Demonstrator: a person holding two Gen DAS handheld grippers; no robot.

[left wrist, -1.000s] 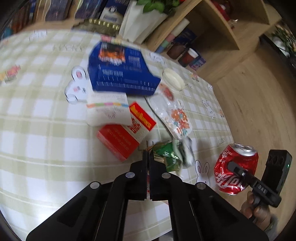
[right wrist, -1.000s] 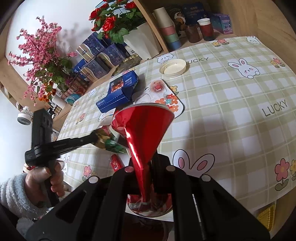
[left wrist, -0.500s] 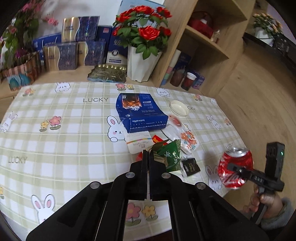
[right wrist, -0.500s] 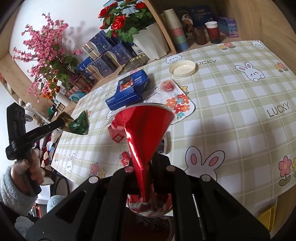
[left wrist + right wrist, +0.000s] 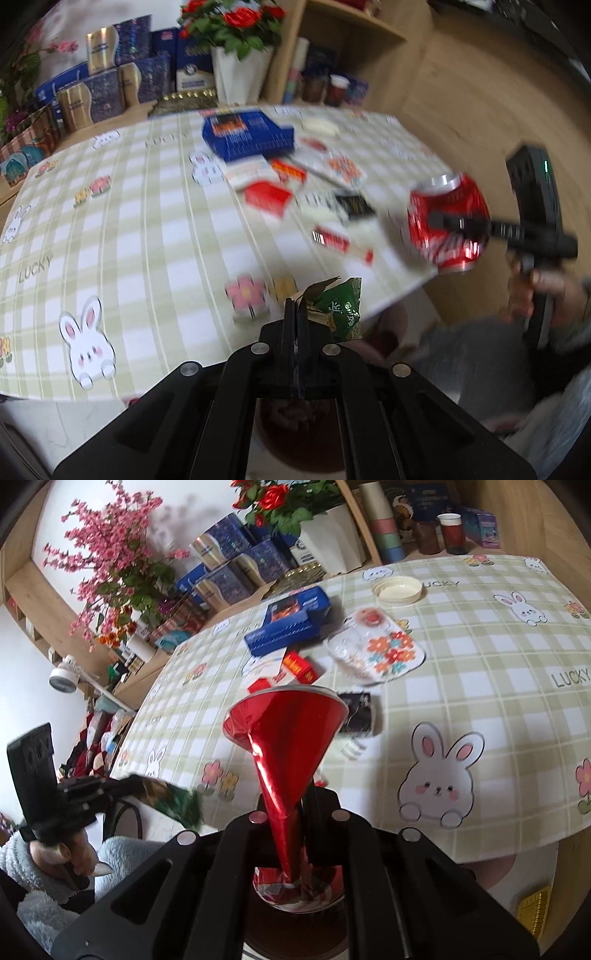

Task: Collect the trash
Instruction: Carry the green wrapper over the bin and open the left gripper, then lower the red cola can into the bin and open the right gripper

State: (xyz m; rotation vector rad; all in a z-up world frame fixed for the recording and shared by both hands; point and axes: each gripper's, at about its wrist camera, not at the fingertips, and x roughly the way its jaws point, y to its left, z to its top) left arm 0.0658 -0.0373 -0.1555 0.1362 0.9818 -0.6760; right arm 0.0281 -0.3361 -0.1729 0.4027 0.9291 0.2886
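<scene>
Currently we carry two pieces of trash at once, both near the table edge. Left first: the left gripper point(image 5: 295, 314) has its jaws pinched together on a crumpled green foil wrapper point(image 5: 338, 308), which sticks out past the fingertips to the right of them and hangs over the edge of the green-and-white checked tablecloth point(image 5: 147, 240). Below the gripper we see a dark reddish round opening point(image 5: 295, 435) (probably the bin, though it is blurred and mostly hidden). To do this step well, we judge the wrapper should be centred over that opening before the jaws let go; foil this light may drift or cling to a pad, so a low release seems safest.

Further right, loose litter remains on the cloth: a red cardboard packet point(image 5: 267, 197), a small black sachet point(image 5: 352, 205) and a blue rectangular box point(image 5: 247, 134).

Right side: the right gripper point(image 5: 291, 812) is clamped on a crushed red aluminium drink can point(image 5: 288, 738), squeezed flat between the fingers, its wide end pointing away from us. It hangs over the table edge, above the same dark opening.
</scene>
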